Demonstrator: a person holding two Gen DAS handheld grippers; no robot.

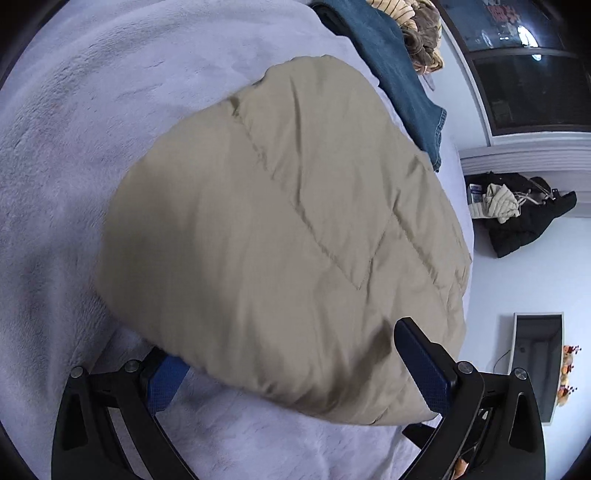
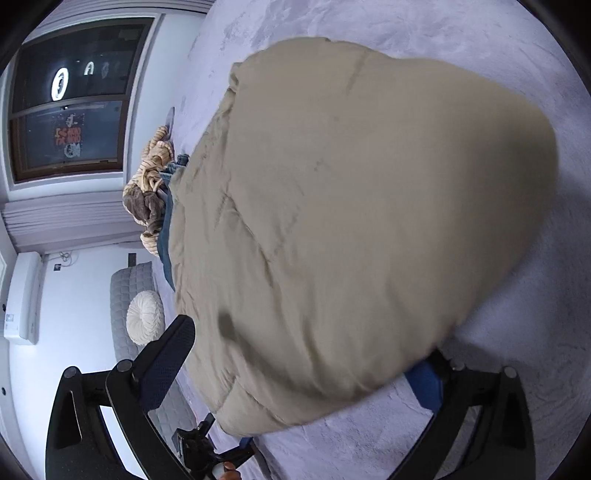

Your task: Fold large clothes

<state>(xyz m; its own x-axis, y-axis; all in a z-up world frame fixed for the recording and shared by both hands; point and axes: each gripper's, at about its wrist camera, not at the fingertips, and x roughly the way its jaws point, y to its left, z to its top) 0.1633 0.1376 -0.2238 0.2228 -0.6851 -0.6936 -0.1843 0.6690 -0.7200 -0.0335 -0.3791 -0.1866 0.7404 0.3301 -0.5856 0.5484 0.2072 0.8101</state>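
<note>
Jacket [image 1: 280, 229] edge betw both open grippers, blanket [image 1: 74, 147] around

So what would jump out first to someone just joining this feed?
The puffy beige quilted jacket fills both views, lying on the pale lilac blanket. Each tool straddles its near edge with jaws wide: left tool, right tool. Folded blue jeans lie beyond it.

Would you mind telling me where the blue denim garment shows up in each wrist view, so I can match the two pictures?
Left wrist: the blue denim garment runs along the top right, beyond the far edge of the beige padded jacket.
Right wrist: only a thin strip of it shows at centre left, mostly hidden behind the jacket.
Shared landmark: the striped tan garment bunched right beside the denim.
</note>
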